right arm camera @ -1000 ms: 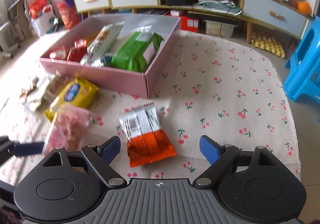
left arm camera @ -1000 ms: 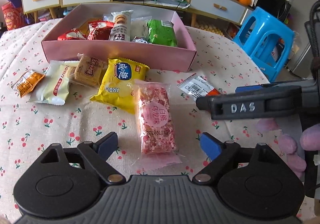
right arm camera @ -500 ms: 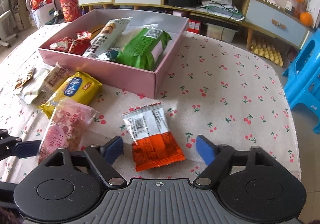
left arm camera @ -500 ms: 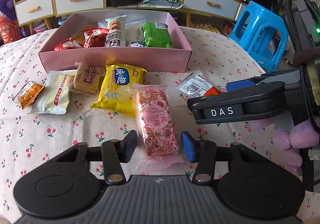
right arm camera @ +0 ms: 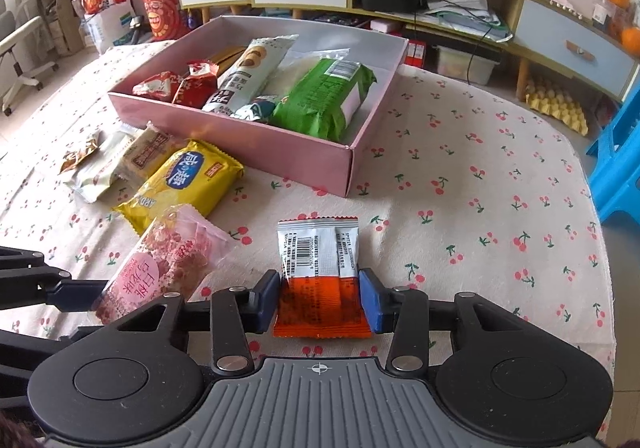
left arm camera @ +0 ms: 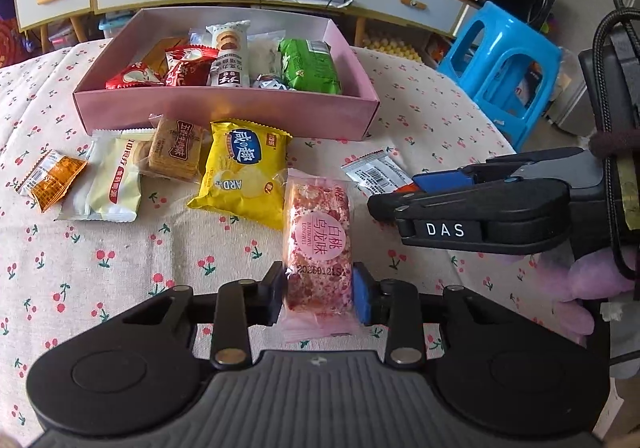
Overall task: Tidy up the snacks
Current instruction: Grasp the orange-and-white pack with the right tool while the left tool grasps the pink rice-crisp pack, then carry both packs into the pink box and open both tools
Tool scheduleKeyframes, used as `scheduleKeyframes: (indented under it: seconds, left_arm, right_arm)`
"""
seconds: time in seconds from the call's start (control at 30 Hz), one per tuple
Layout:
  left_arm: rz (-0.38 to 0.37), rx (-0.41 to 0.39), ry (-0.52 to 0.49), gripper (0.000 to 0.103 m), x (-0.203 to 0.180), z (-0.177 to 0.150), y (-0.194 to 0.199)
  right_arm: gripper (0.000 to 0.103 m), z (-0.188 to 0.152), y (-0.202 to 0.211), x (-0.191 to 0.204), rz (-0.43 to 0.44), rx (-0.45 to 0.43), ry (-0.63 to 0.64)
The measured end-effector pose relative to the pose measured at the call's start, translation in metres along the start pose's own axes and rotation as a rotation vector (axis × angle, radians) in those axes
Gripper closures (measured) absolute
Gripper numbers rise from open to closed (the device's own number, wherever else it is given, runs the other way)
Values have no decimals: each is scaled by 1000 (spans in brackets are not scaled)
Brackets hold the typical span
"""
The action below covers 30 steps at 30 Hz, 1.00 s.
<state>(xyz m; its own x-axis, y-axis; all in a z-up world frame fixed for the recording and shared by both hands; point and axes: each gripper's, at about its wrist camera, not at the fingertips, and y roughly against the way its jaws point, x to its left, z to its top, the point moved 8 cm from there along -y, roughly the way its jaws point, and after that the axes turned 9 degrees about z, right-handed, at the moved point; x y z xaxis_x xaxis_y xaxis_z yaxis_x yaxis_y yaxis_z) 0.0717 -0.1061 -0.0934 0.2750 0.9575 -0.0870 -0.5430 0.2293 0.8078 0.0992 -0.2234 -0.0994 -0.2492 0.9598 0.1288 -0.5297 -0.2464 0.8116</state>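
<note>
A pink speckled snack bar [left arm camera: 318, 232] lies on the cherry-print tablecloth, its near end between my left gripper's [left arm camera: 318, 294] blue pads. The jaws are closing and the pads press its sides. The bar [right arm camera: 160, 264] also shows at the left of the right wrist view. An orange-and-white packet [right arm camera: 318, 248] lies to the bar's right. My right gripper [right arm camera: 322, 298] is closing on its orange end, both pads touching it. In the left wrist view the right gripper [left arm camera: 400, 191] comes in from the right over that packet [left arm camera: 372, 171]. The pink box [left arm camera: 224, 107] behind holds several snacks.
Loose on the cloth before the box lie a yellow packet [left arm camera: 244, 171], a biscuit pack [left arm camera: 176, 147], a white packet [left arm camera: 116, 179] and a small orange one [left arm camera: 52, 179]. A blue stool [left arm camera: 508, 63] stands past the table's right edge. Drawers line the back wall.
Both grippers' jaws have closed in from wide open, the left onto the pink bar, the right onto the orange-and-white packet. Neither hand has shifted much.
</note>
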Motion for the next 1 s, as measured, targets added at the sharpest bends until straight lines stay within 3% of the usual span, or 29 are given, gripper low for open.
scheduleKeyframes:
  seconds: [0.33, 0.6, 1.0]
  left_arm:
    - [-24, 27, -16, 72, 3, 0, 8]
    - [-32, 25, -10, 72, 7, 4, 14]
    - [-27, -24, 73, 72, 33, 37, 26]
  right_arm:
    - [62, -4, 6, 4, -15, 57, -36]
    - [62, -7, 19, -6, 6, 83, -196]
    - [62, 21, 35, -7, 41, 9, -348]
